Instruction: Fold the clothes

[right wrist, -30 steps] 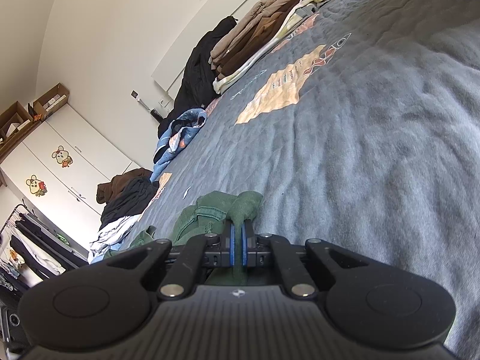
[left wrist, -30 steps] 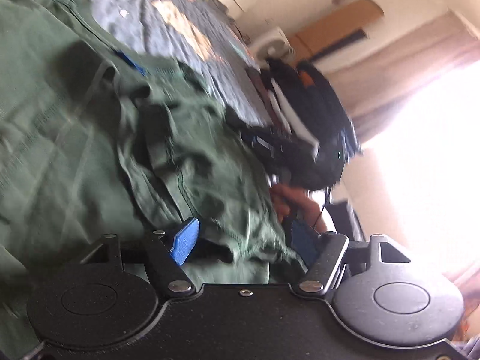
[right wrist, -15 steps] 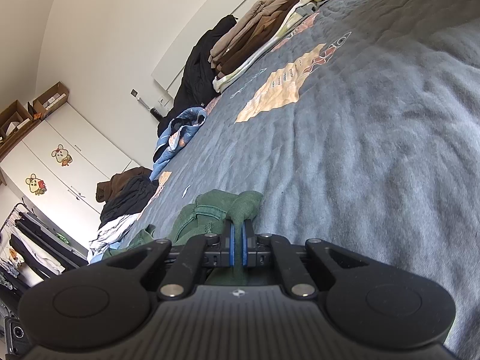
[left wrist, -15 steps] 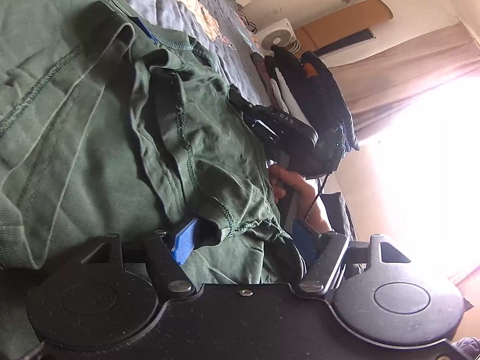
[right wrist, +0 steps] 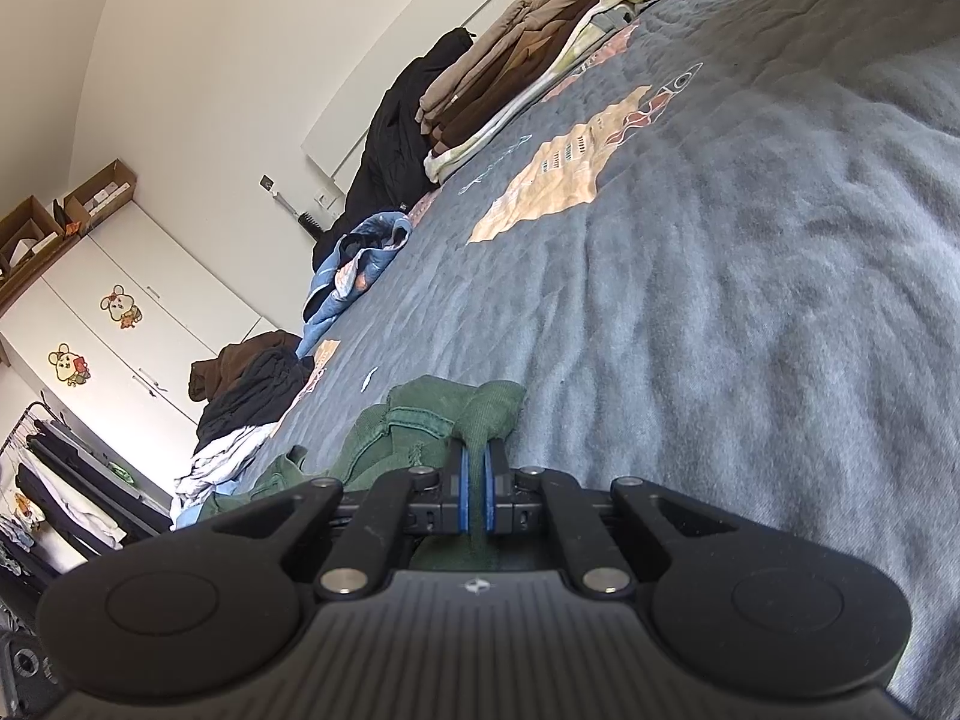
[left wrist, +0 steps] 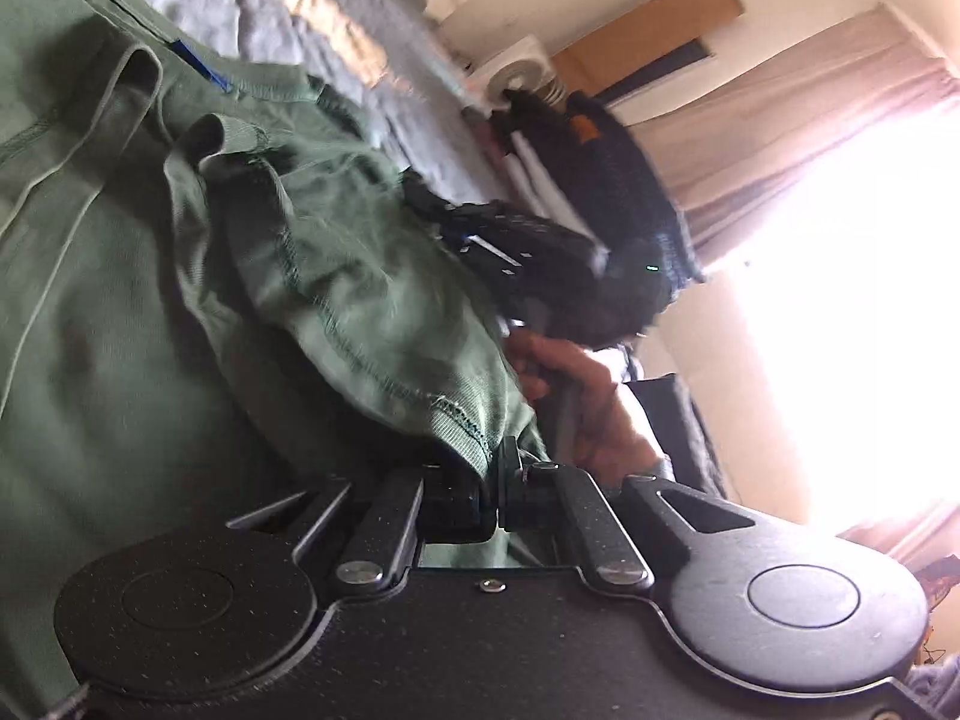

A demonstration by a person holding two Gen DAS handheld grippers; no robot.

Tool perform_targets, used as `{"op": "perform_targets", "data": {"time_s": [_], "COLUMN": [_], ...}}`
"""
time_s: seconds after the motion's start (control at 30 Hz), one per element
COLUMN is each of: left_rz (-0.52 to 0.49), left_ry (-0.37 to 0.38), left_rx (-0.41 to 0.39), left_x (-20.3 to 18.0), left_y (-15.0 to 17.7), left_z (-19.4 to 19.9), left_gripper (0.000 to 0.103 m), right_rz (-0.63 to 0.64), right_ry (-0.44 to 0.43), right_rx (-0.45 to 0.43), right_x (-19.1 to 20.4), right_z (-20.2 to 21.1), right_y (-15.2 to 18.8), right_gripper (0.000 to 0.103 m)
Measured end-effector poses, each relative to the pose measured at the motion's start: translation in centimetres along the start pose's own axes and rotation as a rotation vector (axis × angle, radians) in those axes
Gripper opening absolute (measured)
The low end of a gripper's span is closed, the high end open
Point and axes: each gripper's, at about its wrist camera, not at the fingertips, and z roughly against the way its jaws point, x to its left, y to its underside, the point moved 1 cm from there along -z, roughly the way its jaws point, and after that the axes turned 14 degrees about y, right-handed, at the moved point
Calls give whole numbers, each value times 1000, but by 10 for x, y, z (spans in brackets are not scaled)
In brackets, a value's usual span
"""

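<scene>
- Left wrist view, nearest item: left gripper (left wrist: 498, 489), black body across the lower frame, jaws drawn together and pinching a stitched hem of the green garment (left wrist: 180, 312) at lower centre.
- Same view, next out: green garment, crumpled in folds, filling the left half of the frame and lying on the grey bedspread (left wrist: 312, 18), which shows at upper centre-left.
- Same view, centre right: a person's hand (left wrist: 576, 396) gripping the handle of the right gripper (left wrist: 516, 246), a black blurred body just beyond the garment's edge.
- Same view, far: white fan (left wrist: 516, 75) at upper centre; dark clothes stack (left wrist: 606, 180) beside it; curtain (left wrist: 798, 102) and bright window at the right.
- Right wrist view, nearest item: right gripper (right wrist: 474, 495), jaws narrow, blue pads clamped on a thin ridge of the green garment (right wrist: 432, 426), bunched at lower centre just ahead of the pads.
- Same view, middle: grey bedspread (right wrist: 720, 276) with a tan printed patch, covering the right and centre.
- Same view, left of centre: blue crumpled cloth (right wrist: 360, 264); brown-and-black heap (right wrist: 252, 384) lower down.
- Same view, far: folded brown and beige pile (right wrist: 528, 66) at upper centre; black garment (right wrist: 402, 132) beside it; white wardrobe (right wrist: 120, 330) with animal stickers at left; cardboard boxes (right wrist: 66, 210) on top of it.
</scene>
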Motion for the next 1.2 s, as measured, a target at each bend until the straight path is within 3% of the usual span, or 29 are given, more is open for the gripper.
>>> {"op": "perform_targets", "data": {"time_s": [0.23, 0.43, 0.53, 0.57, 0.6, 0.63, 0.67, 0.7, 0.73, 0.83, 0.97, 1.1, 1.2], "left_rz": [50, 62, 32, 9, -14, -50, -85, -112, -139, -218, -228, -277, -378], "left_ry": [-107, -178, -260, -294, -329, -377, -422, -437, -452, -497, -531, -516, -580], "left_rx": [-12, -69, -90, -87, -85, -86, -87, -100, -113, -152, -182, -202, -189], "left_x": [3, -8, -30, -40, -52, -65, -78, -88, -97, -126, -152, -186, -213], "left_y": [20, 28, 34, 35, 36, 38, 40, 44, 47, 57, 63, 77, 93], "left_z": [34, 73, 98, 106, 114, 122, 130, 137, 145, 166, 175, 199, 207], "left_gripper": [4, 4, 9, 11, 21, 42, 54, 77, 85, 85, 87, 97, 102], "right_rz": [14, -6, 9, 22, 42, 62, 80, 95, 109, 202, 324, 383, 393], "right_ry": [3, -14, -6, 5, 16, 29, 43, 59, 75, 119, 127, 144, 158], "right_rx": [4, 26, 35, 32, 21, 3, -17, -20, -18, 6, 45, 88, 89], "right_x": [1, -2, 1, 4, 8, 12, 16, 23, 30, 62, 112, 152, 178], "right_z": [-1, 0, 7, 12, 18, 26, 33, 40, 47, 73, 125, 186, 234], "right_y": [0, -2, -4, -4, -5, -4, -3, -3, -4, -1, 18, 44, 73], "right_gripper": [5, 8, 17, 27, 39, 46, 54, 58, 59, 60, 63, 64, 67]}}
